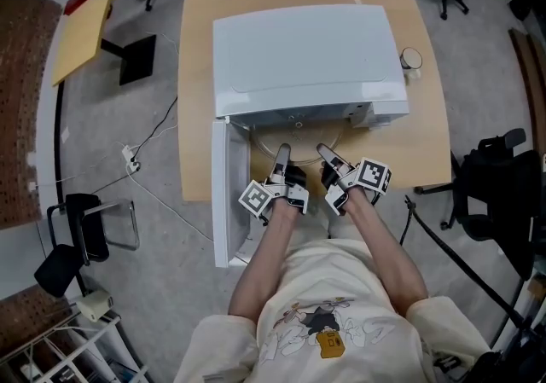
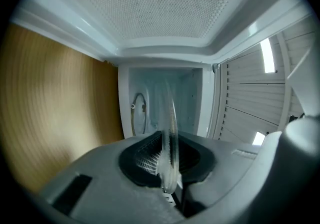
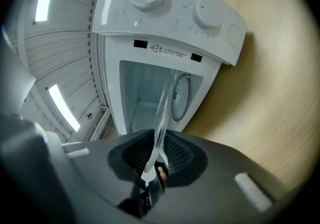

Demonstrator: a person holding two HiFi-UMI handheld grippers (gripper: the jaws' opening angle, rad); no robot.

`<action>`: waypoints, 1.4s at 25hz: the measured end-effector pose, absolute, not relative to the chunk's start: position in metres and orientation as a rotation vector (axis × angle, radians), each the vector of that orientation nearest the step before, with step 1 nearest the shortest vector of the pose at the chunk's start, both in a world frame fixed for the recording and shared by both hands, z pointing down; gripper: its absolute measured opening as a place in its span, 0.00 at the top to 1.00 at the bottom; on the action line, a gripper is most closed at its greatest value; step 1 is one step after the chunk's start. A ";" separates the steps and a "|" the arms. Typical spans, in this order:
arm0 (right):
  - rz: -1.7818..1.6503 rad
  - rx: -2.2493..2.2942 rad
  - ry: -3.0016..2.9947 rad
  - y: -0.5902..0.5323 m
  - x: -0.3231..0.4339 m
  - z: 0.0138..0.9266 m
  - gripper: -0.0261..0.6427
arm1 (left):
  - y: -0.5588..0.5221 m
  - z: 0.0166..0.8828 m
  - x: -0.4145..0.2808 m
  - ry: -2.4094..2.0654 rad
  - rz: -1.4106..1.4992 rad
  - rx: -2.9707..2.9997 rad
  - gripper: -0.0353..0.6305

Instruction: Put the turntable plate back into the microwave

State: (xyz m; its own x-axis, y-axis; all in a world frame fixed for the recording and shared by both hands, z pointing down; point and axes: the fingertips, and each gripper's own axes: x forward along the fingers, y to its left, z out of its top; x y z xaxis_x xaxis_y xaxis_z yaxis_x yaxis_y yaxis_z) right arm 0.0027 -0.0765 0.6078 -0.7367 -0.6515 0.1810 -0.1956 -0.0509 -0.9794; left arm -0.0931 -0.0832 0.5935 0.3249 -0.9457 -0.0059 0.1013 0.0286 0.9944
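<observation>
White microwave point(image 3: 165, 18), label point(image 3: 167, 51) perhaps a warning, unreadable, turntable plate point(image 3: 160, 118)

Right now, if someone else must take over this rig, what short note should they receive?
Left gripper: shut on the turntable plate, one edge.
Right gripper: shut on the plate's opposite edge.
Plate: carried between both grippers at the mouth of the microwave; its door is open.
Done: plate gripped and brought to the opening.
Left: slide it in, probably seat it on the ring on the cavity floor, then release both.
</observation>
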 end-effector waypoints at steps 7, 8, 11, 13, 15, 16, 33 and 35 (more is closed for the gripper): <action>-1.761 -0.867 1.919 -0.125 0.005 0.609 0.86 | -0.123 0.601 -0.092 -0.918 -1.066 1.267 0.90; -1.757 -0.865 1.922 -0.132 0.006 0.610 0.85 | -0.130 0.601 -0.089 -0.913 -1.077 1.260 0.90; -1.729 -0.834 1.928 -0.139 0.005 0.608 0.85 | -0.134 0.605 -0.085 -0.905 -1.077 1.240 0.90; -1.702 -0.811 1.935 -0.145 -0.001 0.605 0.85 | -0.138 0.606 -0.092 -0.919 -1.061 1.250 0.90; -1.749 -0.878 1.924 -0.149 -0.001 0.618 0.83 | -0.148 0.608 -0.096 -0.930 -1.047 1.259 0.90; -1.778 -0.901 1.922 -0.149 -0.001 0.624 0.82 | -0.153 0.609 -0.096 -0.933 -1.043 1.258 0.90; -1.772 -0.677 1.891 -0.175 -0.036 0.617 0.85 | -0.193 0.632 -0.101 -0.915 -1.014 1.215 0.90; -1.789 -0.691 1.858 -0.179 -0.036 0.620 0.85 | -0.196 0.639 -0.101 -0.924 -0.982 1.213 0.89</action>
State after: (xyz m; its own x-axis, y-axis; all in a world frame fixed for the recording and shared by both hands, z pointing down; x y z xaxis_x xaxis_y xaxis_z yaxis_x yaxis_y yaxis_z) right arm -0.0356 -0.1785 0.6205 -0.7645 -0.6446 0.0118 -0.0361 0.0245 -0.9991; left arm -0.1012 -0.1964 0.6389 0.3145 -0.9482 0.0453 0.1026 0.0814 0.9914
